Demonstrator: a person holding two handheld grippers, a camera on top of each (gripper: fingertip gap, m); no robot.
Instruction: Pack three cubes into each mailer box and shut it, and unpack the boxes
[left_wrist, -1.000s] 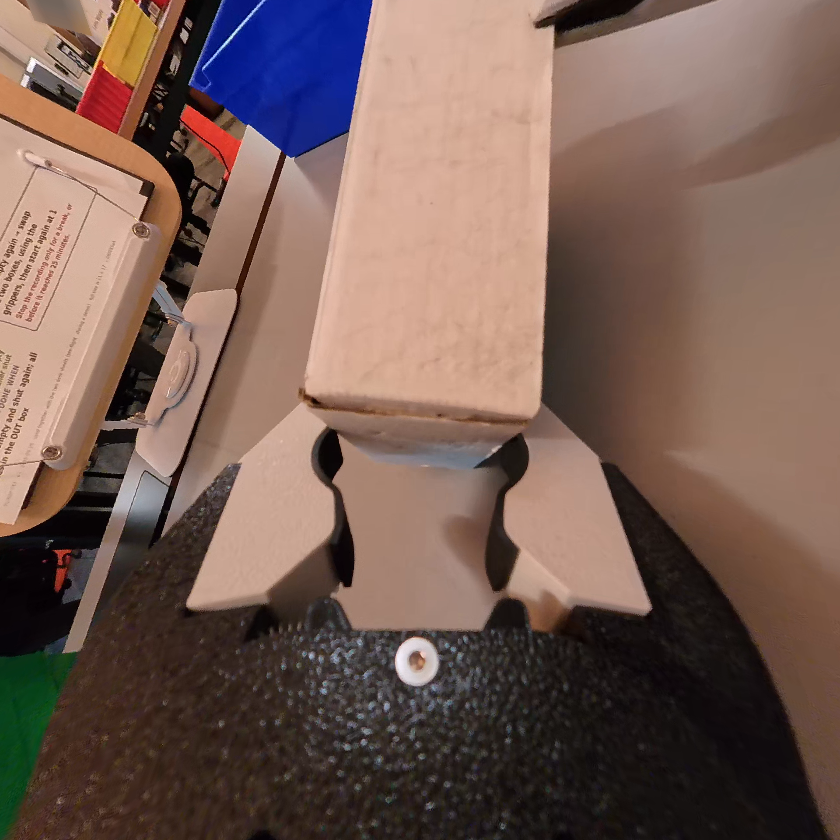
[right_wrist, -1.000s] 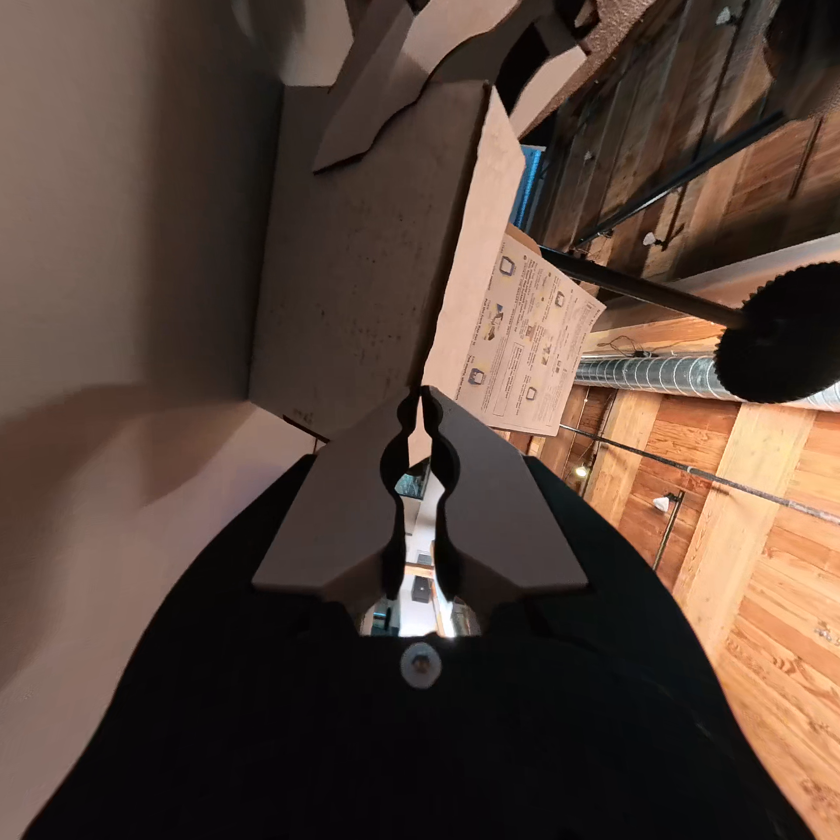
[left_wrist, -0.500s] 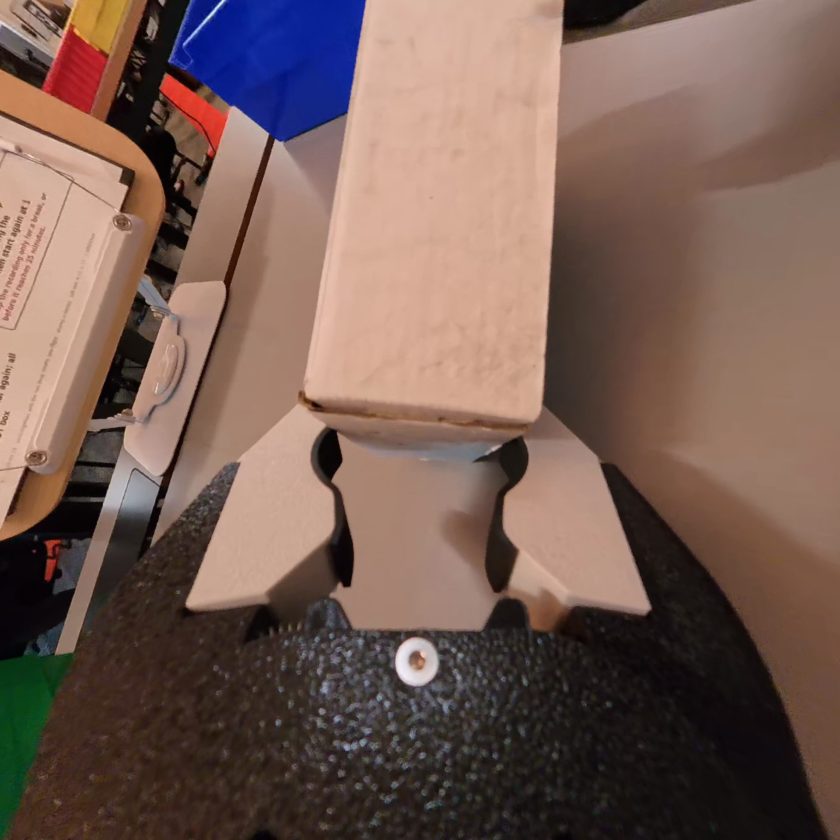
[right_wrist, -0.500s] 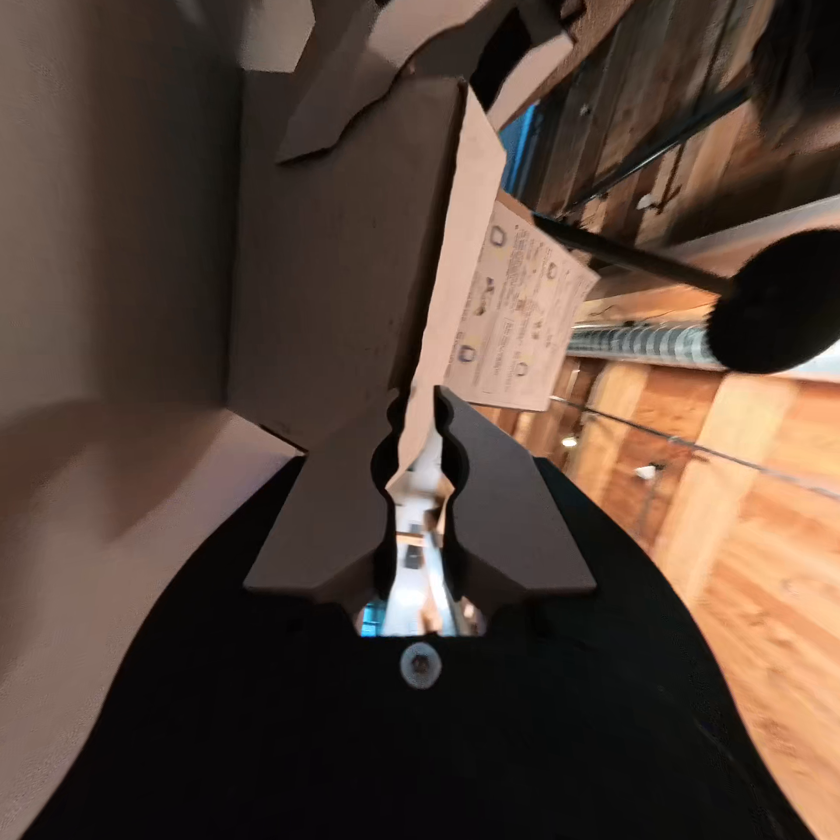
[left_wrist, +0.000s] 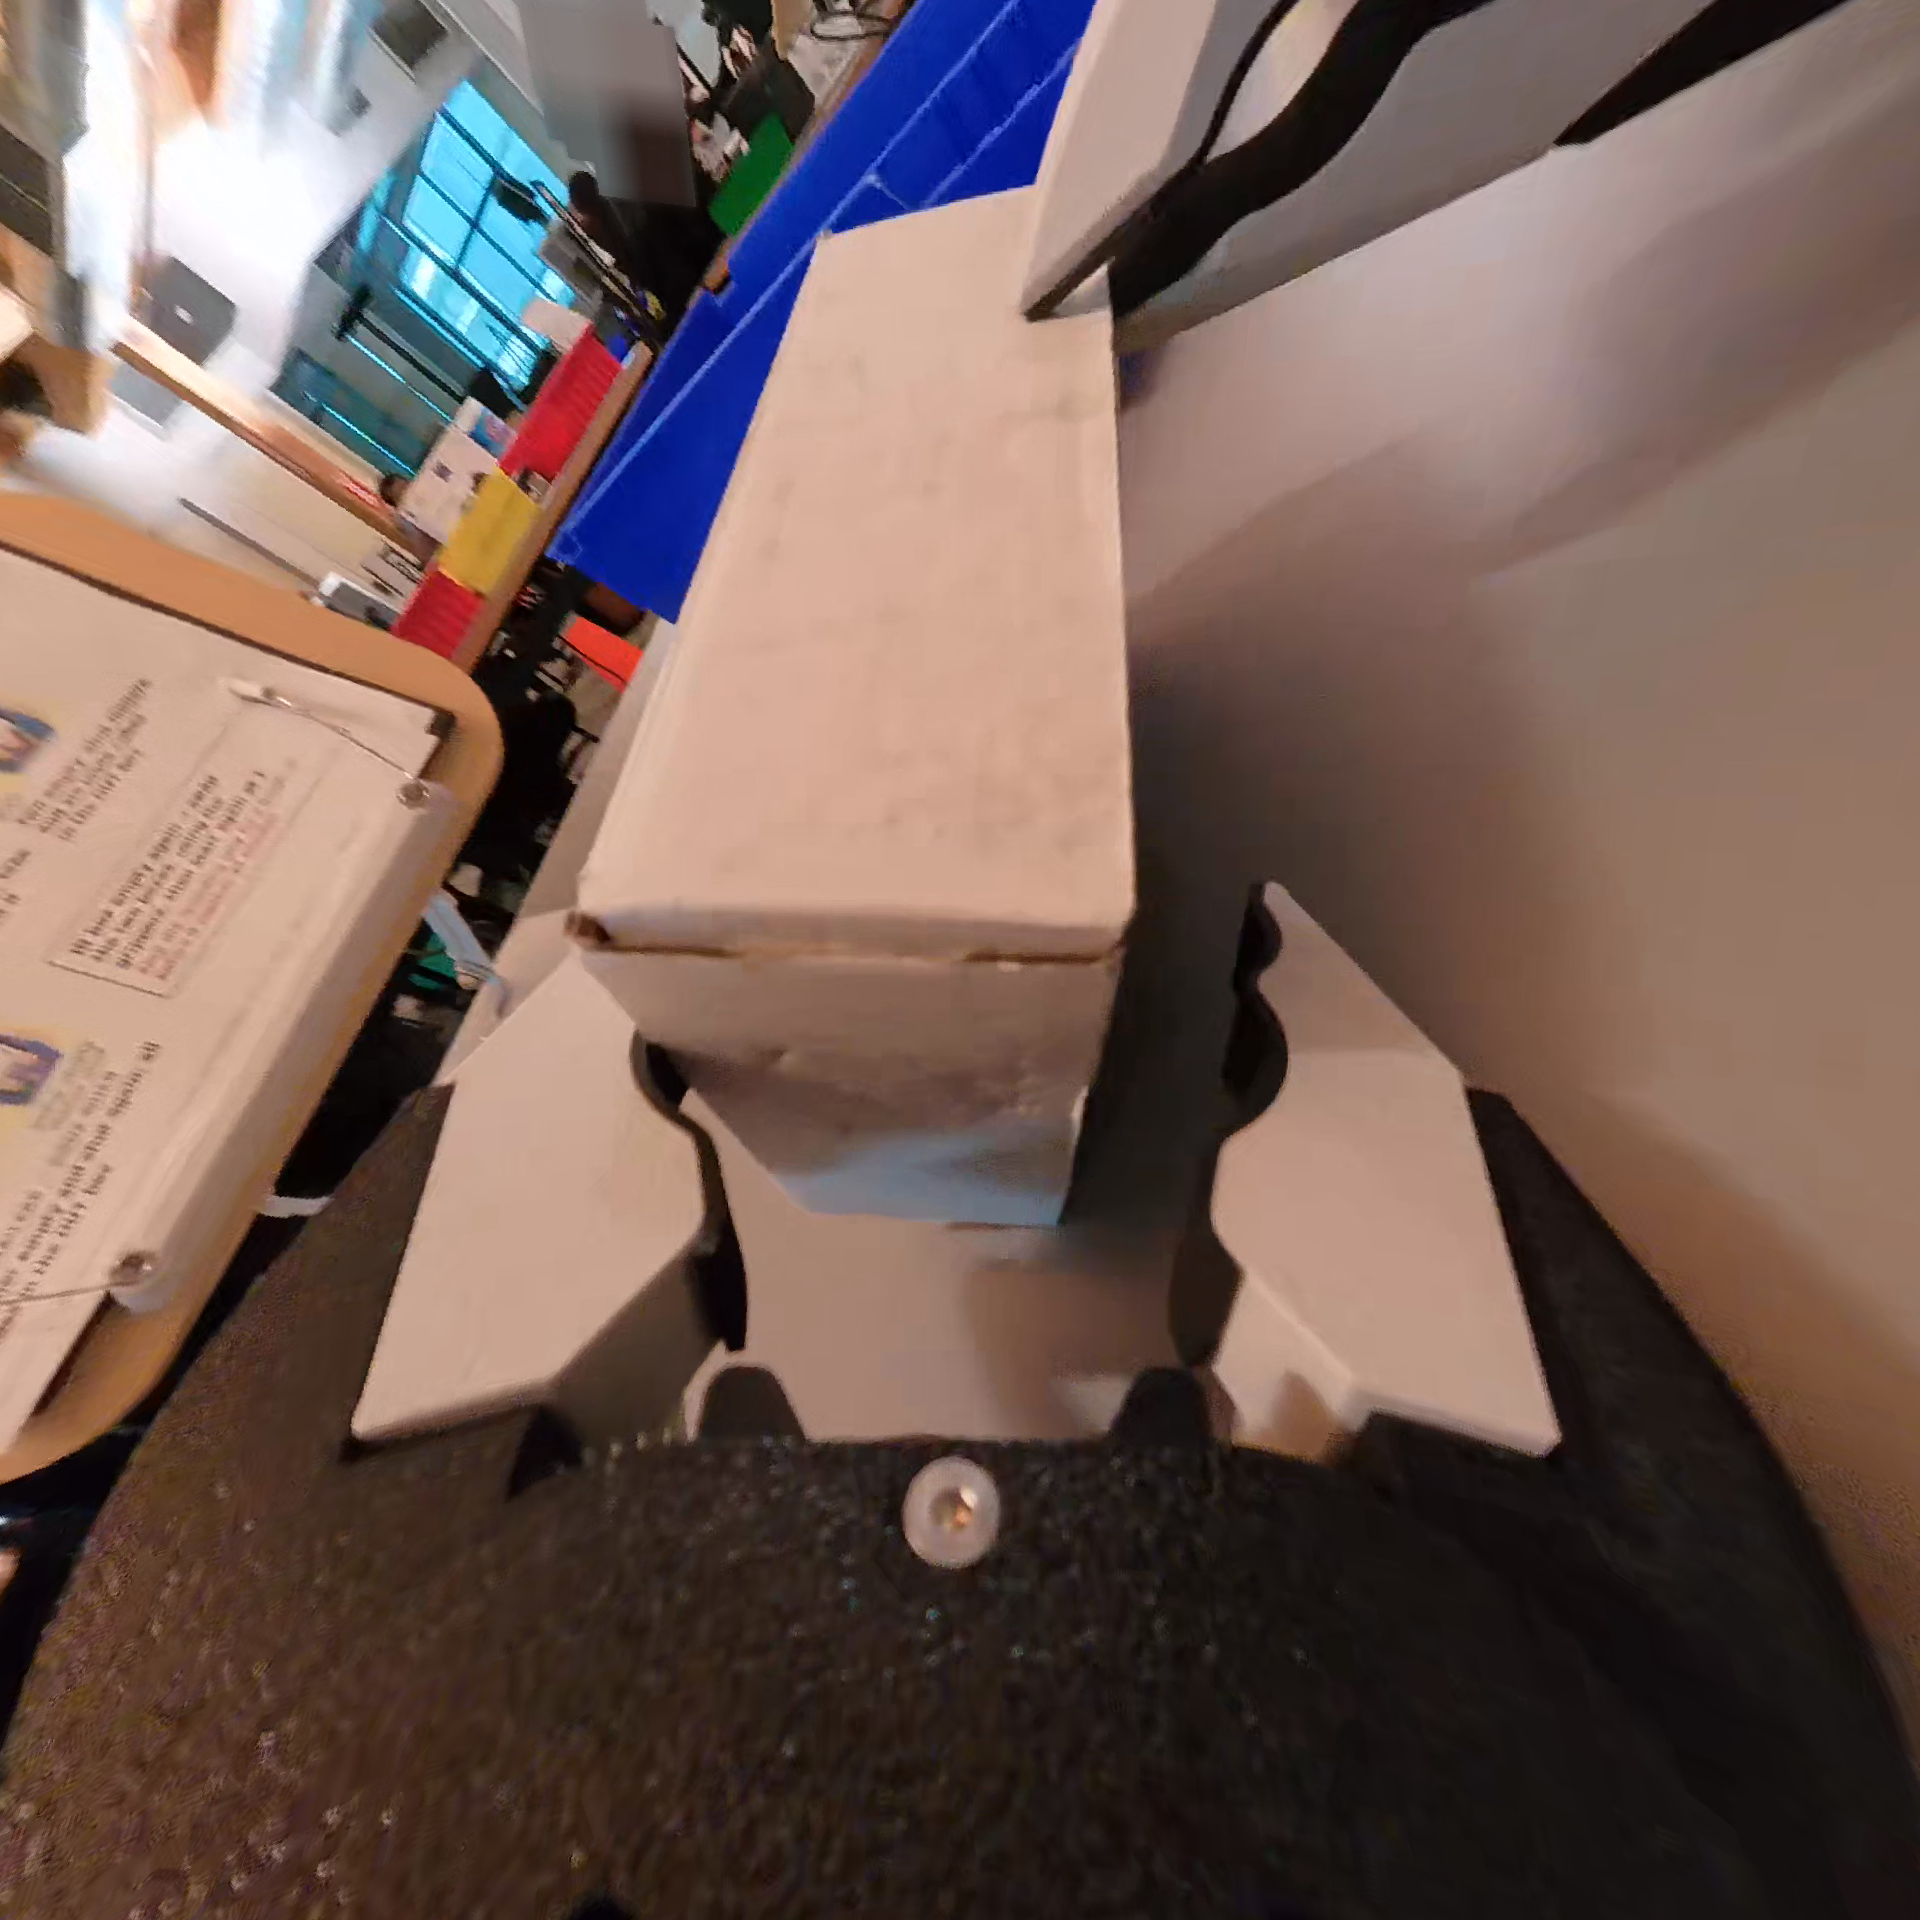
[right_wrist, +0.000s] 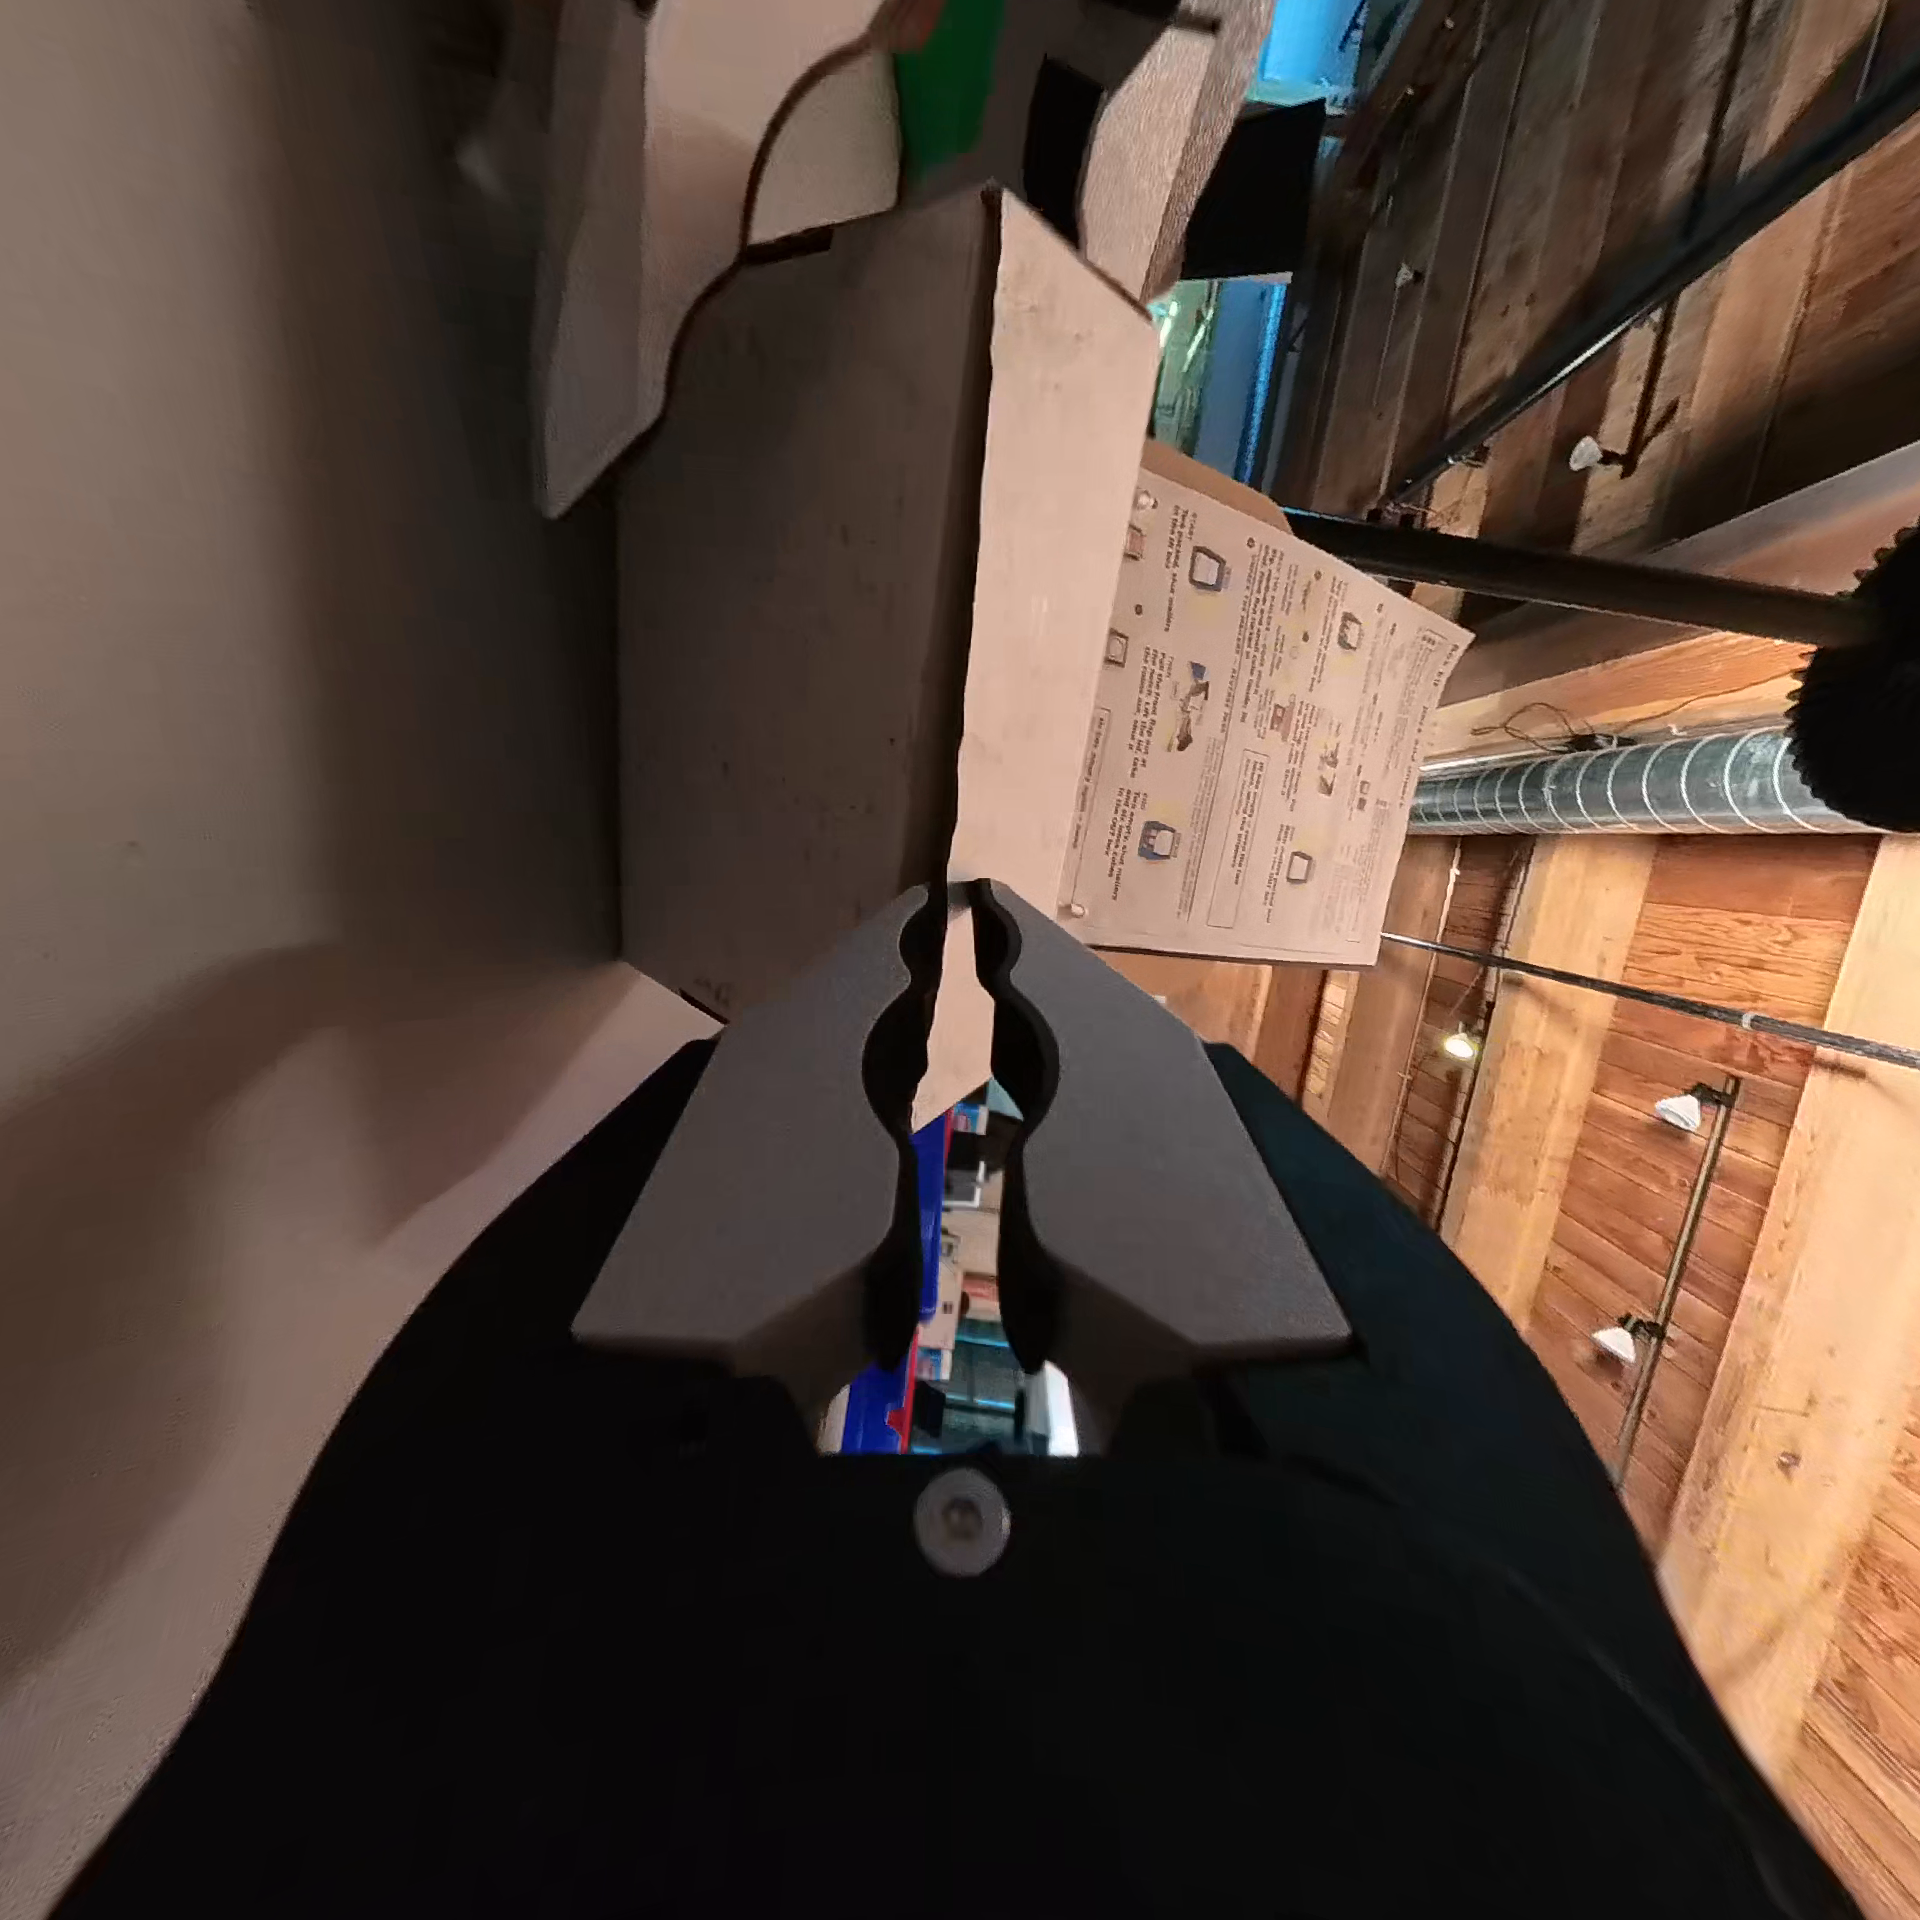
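Note:
A closed white mailer box is held up off the table, seen end-on in the left wrist view. My left gripper is open around its near end. The left finger touches the box and a dark gap separates the right finger from it. My right gripper is shut on a thin cardboard edge of the same box. Each gripper shows at the far end of the box in the other's view, the right one and the left one. No cubes are visible.
The white table surface runs along the right. An instruction sheet on a wooden board stands to the left, and it also shows in the right wrist view. Blue bins are behind the box. A black pole crosses the right wrist view.
My left gripper's fingers have spread apart, opening a gap on the box's right side, and its view has tilted. My right gripper stays pinched on the box edge while swinging.

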